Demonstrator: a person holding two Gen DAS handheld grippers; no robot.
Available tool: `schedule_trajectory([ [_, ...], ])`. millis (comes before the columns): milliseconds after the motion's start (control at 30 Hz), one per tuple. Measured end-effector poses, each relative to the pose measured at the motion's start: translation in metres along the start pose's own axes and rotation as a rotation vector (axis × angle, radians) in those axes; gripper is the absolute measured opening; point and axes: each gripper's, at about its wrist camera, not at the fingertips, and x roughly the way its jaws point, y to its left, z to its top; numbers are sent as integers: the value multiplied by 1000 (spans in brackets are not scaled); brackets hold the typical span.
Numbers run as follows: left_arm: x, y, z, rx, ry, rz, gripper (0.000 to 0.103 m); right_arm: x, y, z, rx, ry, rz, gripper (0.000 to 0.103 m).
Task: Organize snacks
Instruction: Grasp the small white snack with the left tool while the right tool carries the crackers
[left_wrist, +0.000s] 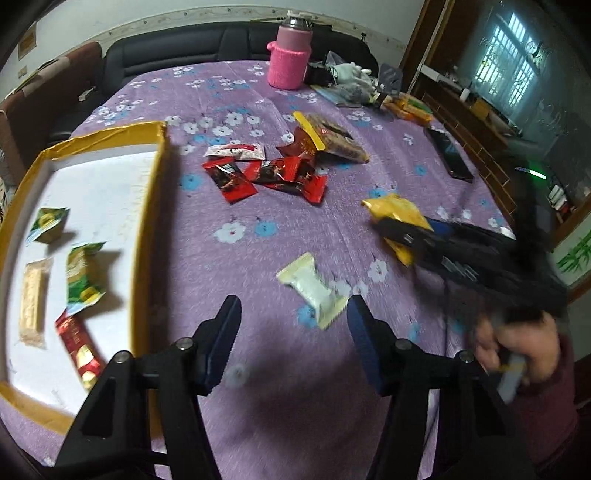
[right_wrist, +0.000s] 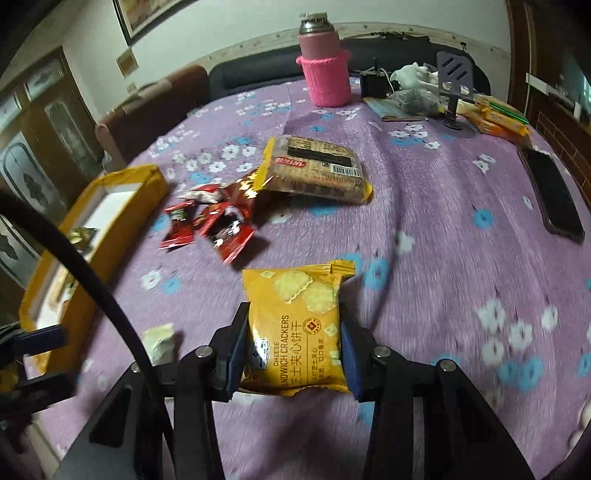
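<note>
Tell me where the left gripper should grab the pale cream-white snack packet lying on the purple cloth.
Grip the pale cream-white snack packet across its narrow middle, coming down from above. It lies flat on the purple flowered cloth, slanted, with flared crimped ends, so the waist likely fits the open left gripper best if the fingers turn to straddle it.

on the purple cloth: about 5 red snack packets (left_wrist: 266, 175), 1 yellow cracker pack (right_wrist: 295, 325), 1 white packet (left_wrist: 314, 291), 1 large biscuit bag (right_wrist: 319, 168). in 1 yellow-rimmed tray (left_wrist: 147, 229): 2 green packets (left_wrist: 83, 273), 1 pale bar (left_wrist: 33, 302), 1 red packet (left_wrist: 79, 350). also 1 pink bottle (left_wrist: 290, 55) and 1 phone (right_wrist: 554, 195).
</note>
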Motion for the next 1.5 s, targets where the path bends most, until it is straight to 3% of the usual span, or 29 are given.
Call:
schedule_trajectory([
  [333, 49, -18, 7, 61, 46, 82, 62, -28, 3, -16, 8, -52, 32, 43],
  [367, 54, -21, 6, 75, 51, 96, 54, -28, 3, -18, 8, -52, 35, 43],
  [433, 55, -25, 4, 105, 33, 142, 26, -29, 5, -20, 11, -53, 39, 43],
  [467, 53, -25, 3, 113, 27, 127, 22, -30, 5, -21, 11, -54, 43, 43],
  [833, 11, 3, 0, 10, -57, 55, 20, -46, 26, -26, -20, -81, 47, 43],
  [1067, -51, 57, -4, -121, -165, 33, 20, -53, 57, -20, -64, -94, 63, 43],
  [1267, -86, 124, -14, -223, -227, 126, 20, -49, 110, -3, -138, -92, 127, 43],
  [1500, -88, 190, -40, -335, -210, 198, 20, -22, 181, 16, -215, -56, 214, 43],
])
